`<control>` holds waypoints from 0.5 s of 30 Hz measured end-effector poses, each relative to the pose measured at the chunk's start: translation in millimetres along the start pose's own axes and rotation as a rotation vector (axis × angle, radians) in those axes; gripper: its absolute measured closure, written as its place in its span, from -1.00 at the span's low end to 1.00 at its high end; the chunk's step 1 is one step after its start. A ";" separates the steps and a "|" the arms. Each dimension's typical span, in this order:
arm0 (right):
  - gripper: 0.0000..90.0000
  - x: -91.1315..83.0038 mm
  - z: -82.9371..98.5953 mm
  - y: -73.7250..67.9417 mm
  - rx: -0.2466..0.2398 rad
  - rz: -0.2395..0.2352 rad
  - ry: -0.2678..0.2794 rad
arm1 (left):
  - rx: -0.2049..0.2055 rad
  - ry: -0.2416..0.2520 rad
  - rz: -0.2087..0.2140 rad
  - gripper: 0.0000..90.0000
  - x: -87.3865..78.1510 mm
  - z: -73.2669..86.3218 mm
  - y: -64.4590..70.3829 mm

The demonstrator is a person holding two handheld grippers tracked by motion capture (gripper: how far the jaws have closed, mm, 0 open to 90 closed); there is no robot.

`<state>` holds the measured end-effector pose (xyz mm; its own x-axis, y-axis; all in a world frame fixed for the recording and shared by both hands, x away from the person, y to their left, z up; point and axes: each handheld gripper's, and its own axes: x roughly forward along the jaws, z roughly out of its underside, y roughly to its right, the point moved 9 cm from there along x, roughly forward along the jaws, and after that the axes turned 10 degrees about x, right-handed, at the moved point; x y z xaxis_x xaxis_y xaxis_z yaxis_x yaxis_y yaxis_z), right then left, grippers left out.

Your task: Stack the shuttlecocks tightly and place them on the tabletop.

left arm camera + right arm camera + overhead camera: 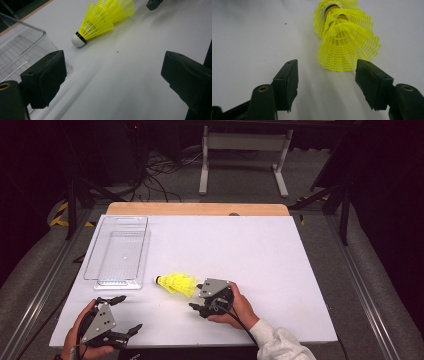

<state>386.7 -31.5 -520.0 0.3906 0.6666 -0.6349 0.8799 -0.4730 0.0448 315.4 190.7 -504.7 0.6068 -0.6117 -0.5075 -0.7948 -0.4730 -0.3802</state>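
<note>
The setting is a laboratory or recording studio. A white rectangular work board [240, 260] lies on a light wooden tabletop [197, 208], enclosed by dark curtained surroundings. Loose black cables [157, 175] run across the grey carpeted floor [240, 175] behind the table. A white metal stand frame [245, 150] stands beyond, and yellow-and-black hazard tape [60, 215] marks the floor.

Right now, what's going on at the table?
A person holds a gripper in each hand over a white table. The right gripper has its jaws open just behind the skirt end of a stack of yellow shuttlecocks lying on its side, not yet touching it. The left gripper, also open, sits near the table's front edge. A clear plastic tray lies to the left of the shuttlecocks.
</note>
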 end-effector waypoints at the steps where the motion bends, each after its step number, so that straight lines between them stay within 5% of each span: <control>1: -0.26 1.5 0.1 -0.4 0.005 -0.002 -0.005 | 0.000 0.000 -0.001 -0.84 -0.1 0.0 -0.1; 10: -0.56 12.8 0.8 -0.7 0.037 0.012 -0.027 | 0.002 -0.002 0.000 -0.84 -0.1 0.1 -0.1; 15: -0.56 19.8 -1.9 -2.5 0.055 -0.002 -0.035 | 0.001 -0.003 0.003 -0.84 1.4 0.2 0.5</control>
<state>392.7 -16.1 -531.3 0.3783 0.6478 -0.6613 0.8641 -0.5034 0.0013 315.9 189.8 -505.7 0.6047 -0.6111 -0.5108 -0.7964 -0.4706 -0.3797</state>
